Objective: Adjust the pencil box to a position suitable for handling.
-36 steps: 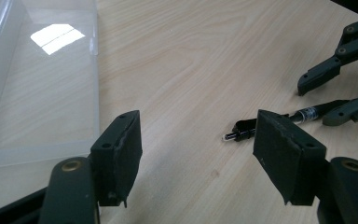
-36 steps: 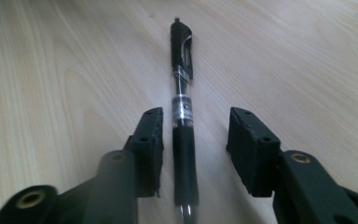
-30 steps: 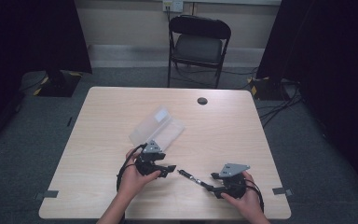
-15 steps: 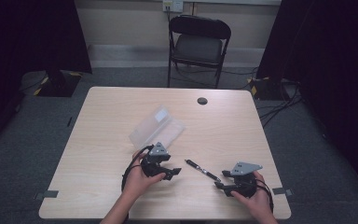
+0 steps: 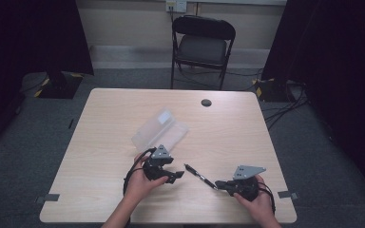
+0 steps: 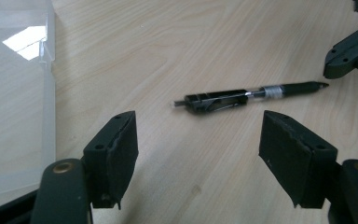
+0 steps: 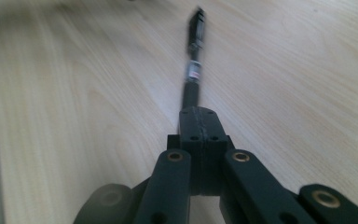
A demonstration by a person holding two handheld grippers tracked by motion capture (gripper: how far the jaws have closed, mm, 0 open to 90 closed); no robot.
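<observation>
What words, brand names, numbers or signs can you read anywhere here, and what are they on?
No text here can be read.
Black pen with a clear middle: a pale band with marks on the barrel, too blurred to read.
Clear plastic box: a white patch on it, whether label or glare cannot be told.
White wall plate behind the black folding chair: too small to tell.

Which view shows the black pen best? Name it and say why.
The left gripper view: the black clip-topped pen lies sideways, sharp and whole on the wooden table. The right gripper view shows it blurred and end-on beyond the shut right tongs; the high view shows it tiny.
</observation>
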